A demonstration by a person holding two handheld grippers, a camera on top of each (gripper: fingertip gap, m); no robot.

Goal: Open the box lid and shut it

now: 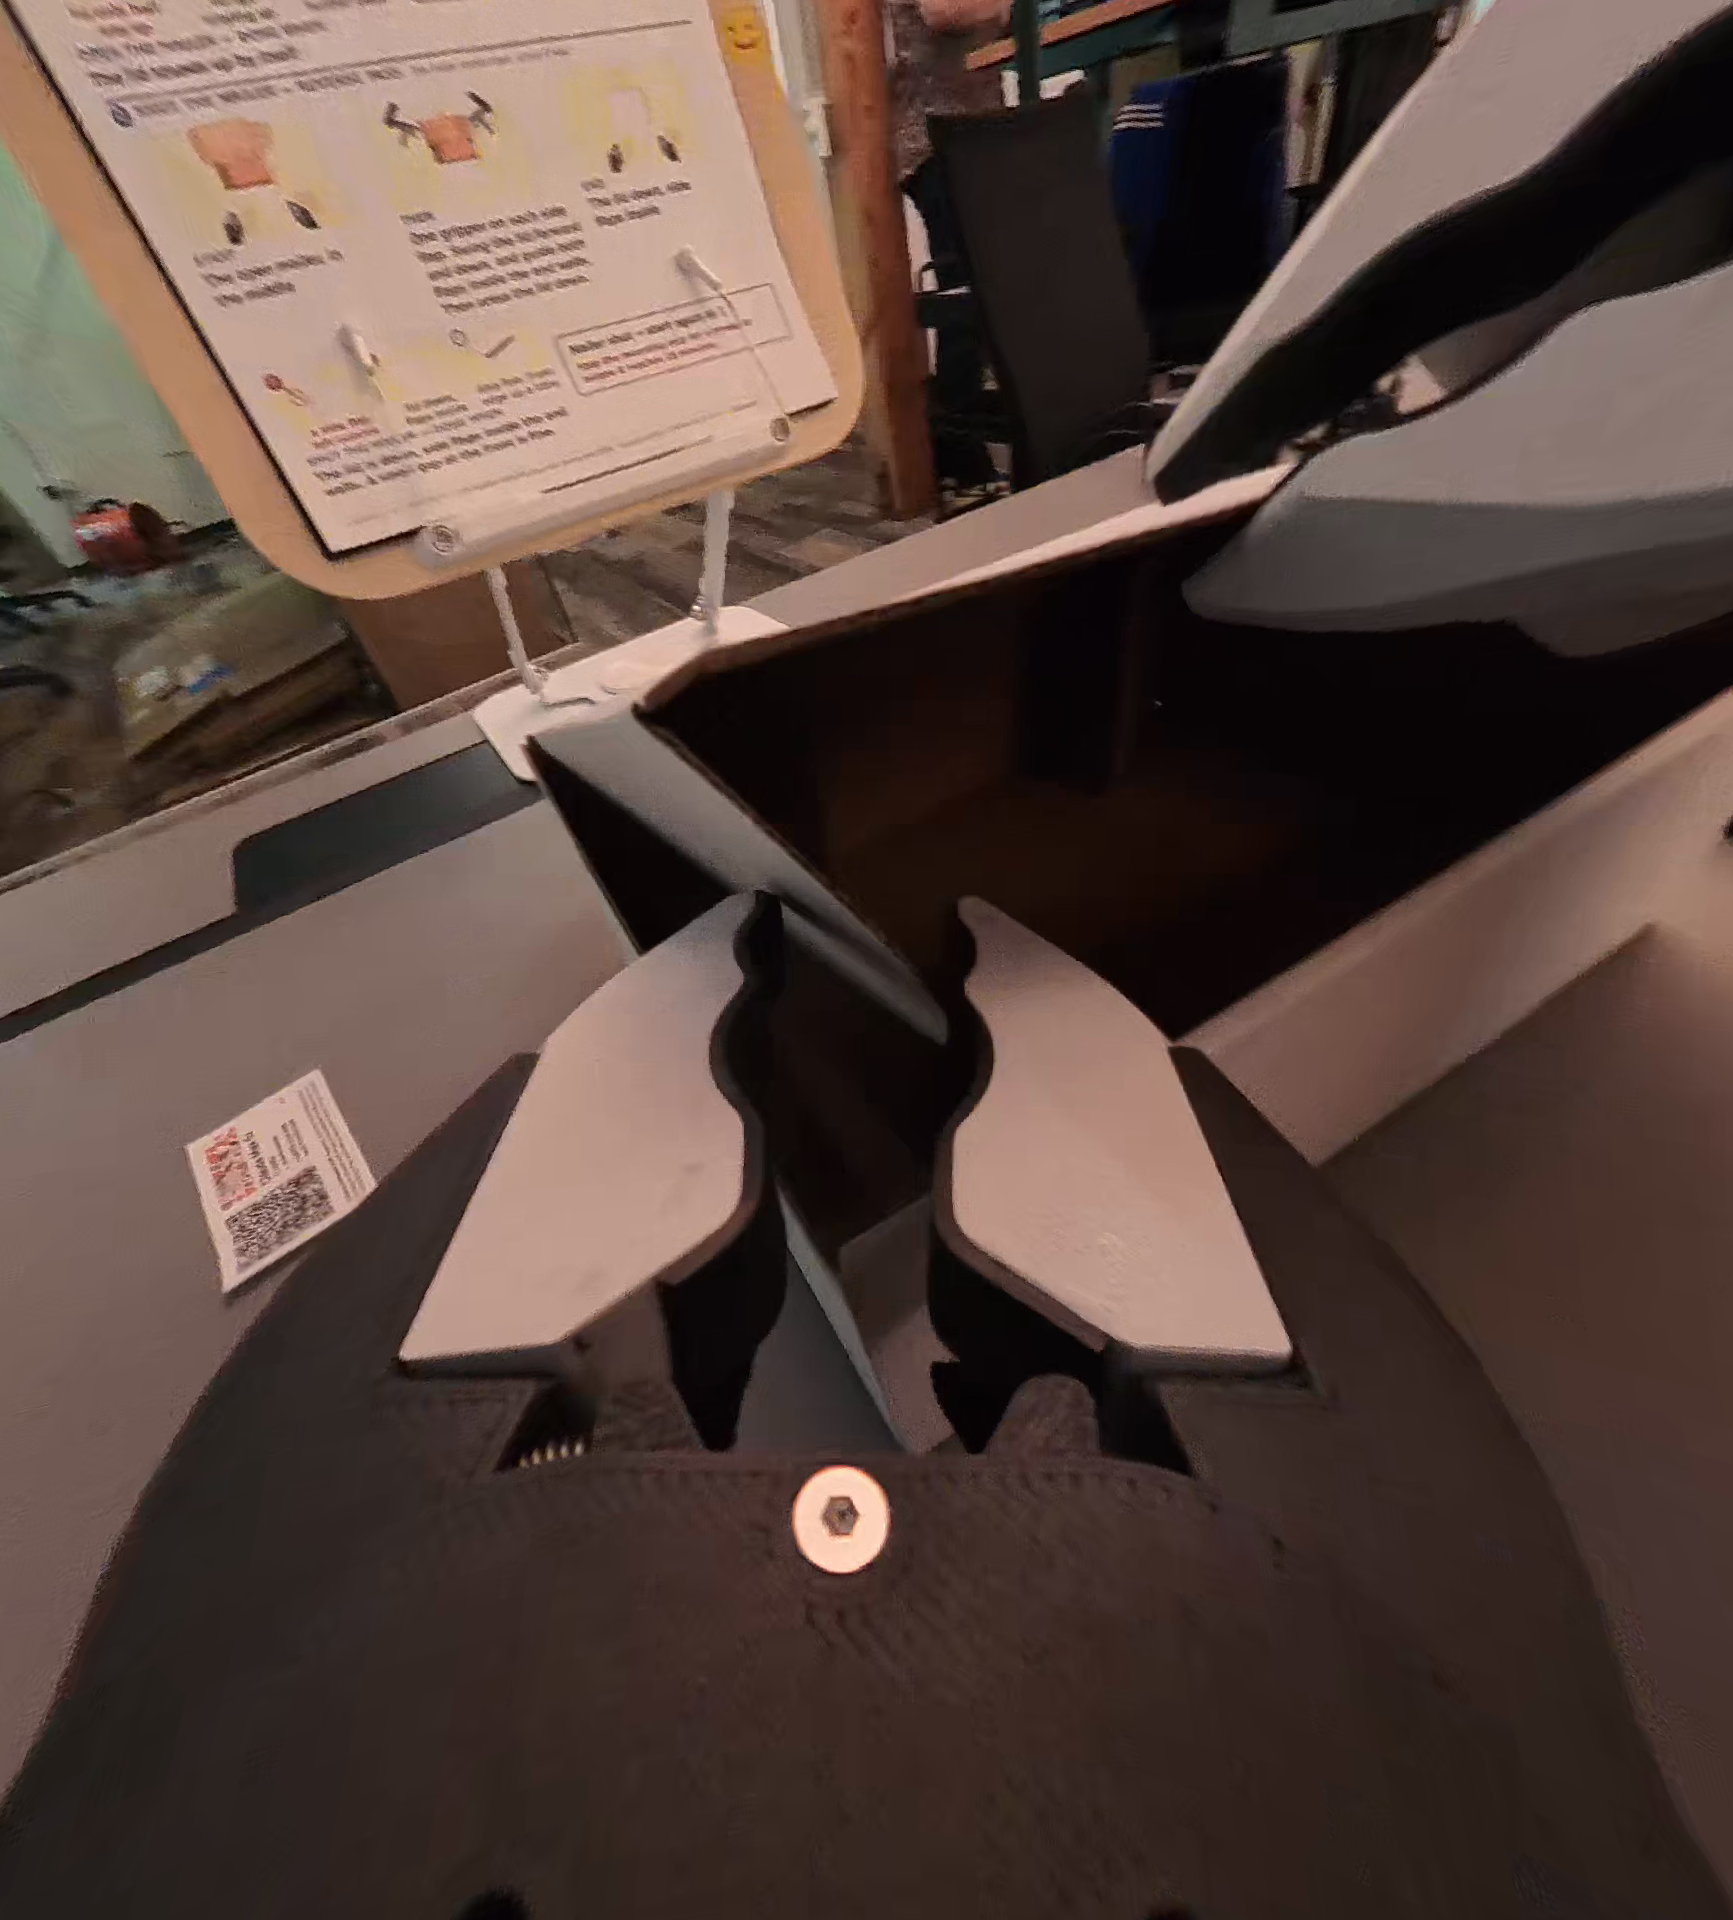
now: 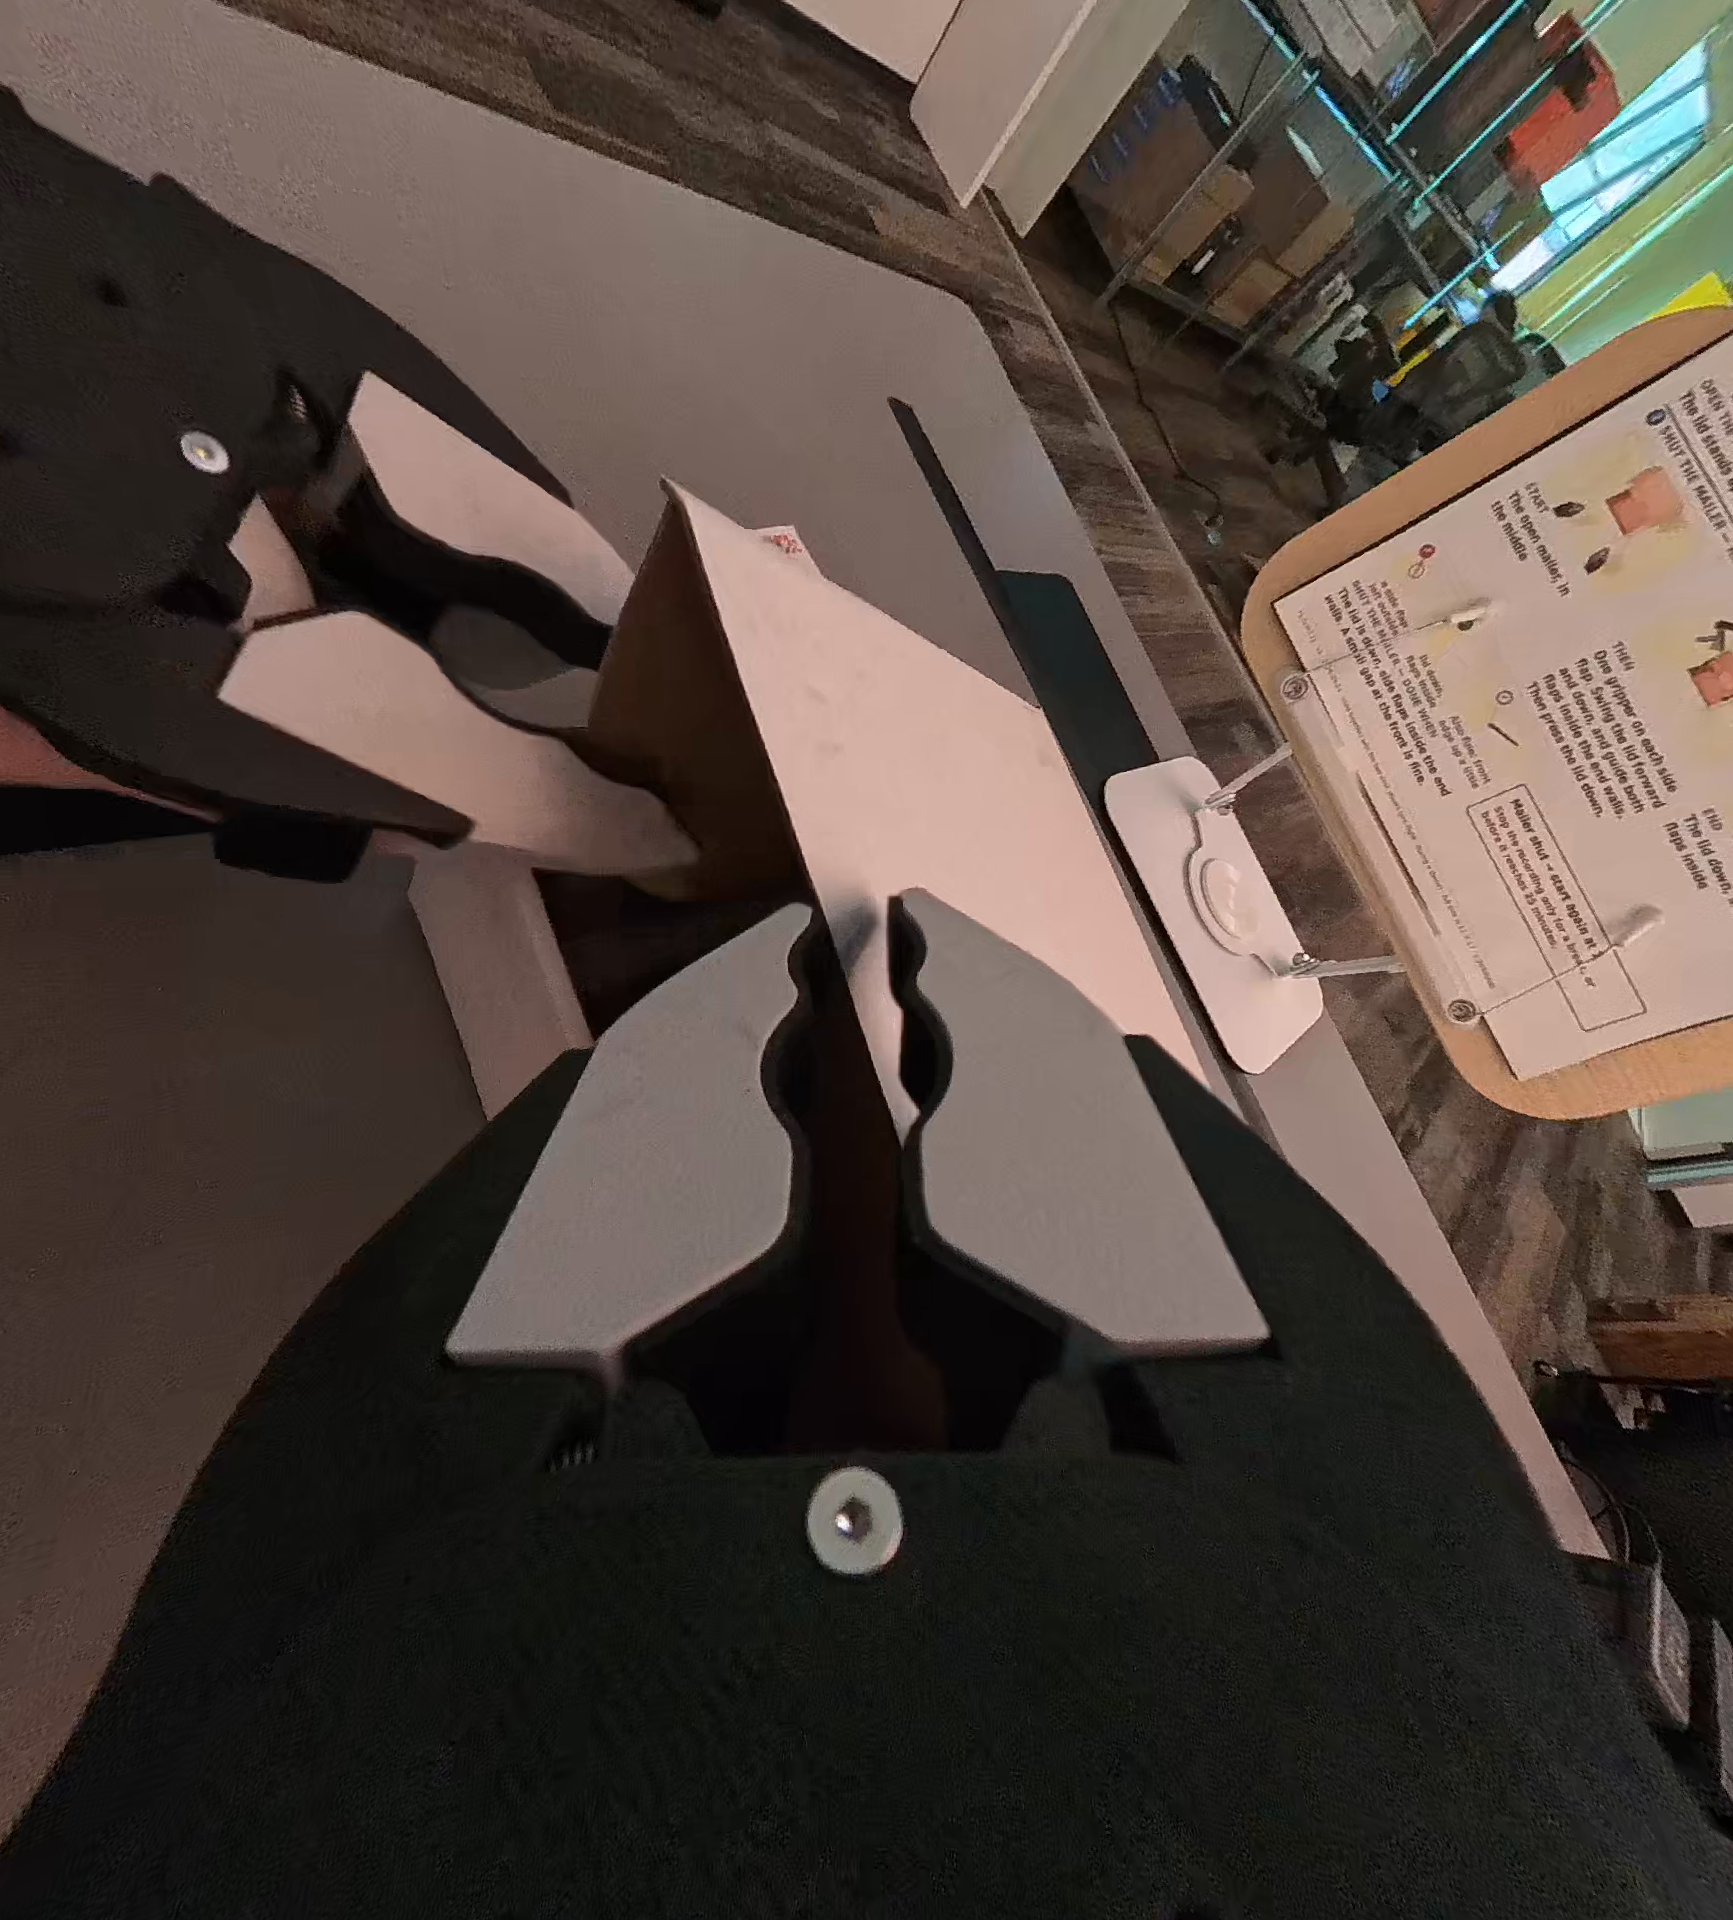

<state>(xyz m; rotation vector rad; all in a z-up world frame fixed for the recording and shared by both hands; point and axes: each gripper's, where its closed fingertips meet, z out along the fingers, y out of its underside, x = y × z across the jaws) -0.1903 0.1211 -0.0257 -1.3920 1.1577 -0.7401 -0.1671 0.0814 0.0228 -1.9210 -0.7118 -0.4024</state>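
A white mailer box with a brown inside (image 1: 1464, 935) stands on a grey table. Its lid (image 2: 893, 727) is raised, and the brown hollow under it (image 1: 1049, 790) shows. My left gripper (image 1: 857, 925) is closed on the lid's left side flap (image 1: 737, 831), which runs between its fingers. It also shows in the right wrist view (image 2: 654, 717), at the flap's brown face (image 2: 675, 665). My right gripper (image 2: 851, 914) is closed on the lid's right edge, which runs between its fingertips. It also shows in the left wrist view (image 1: 1288, 457), at the upper right.
An instruction board on a white wire stand (image 1: 446, 260) stands at the table's far edge, also in the right wrist view (image 2: 1568, 727). A small printed sticker (image 1: 280, 1174) lies on the table left of the box. A dark slot (image 1: 374, 852) runs near the far edge. Shelves and chairs lie beyond.
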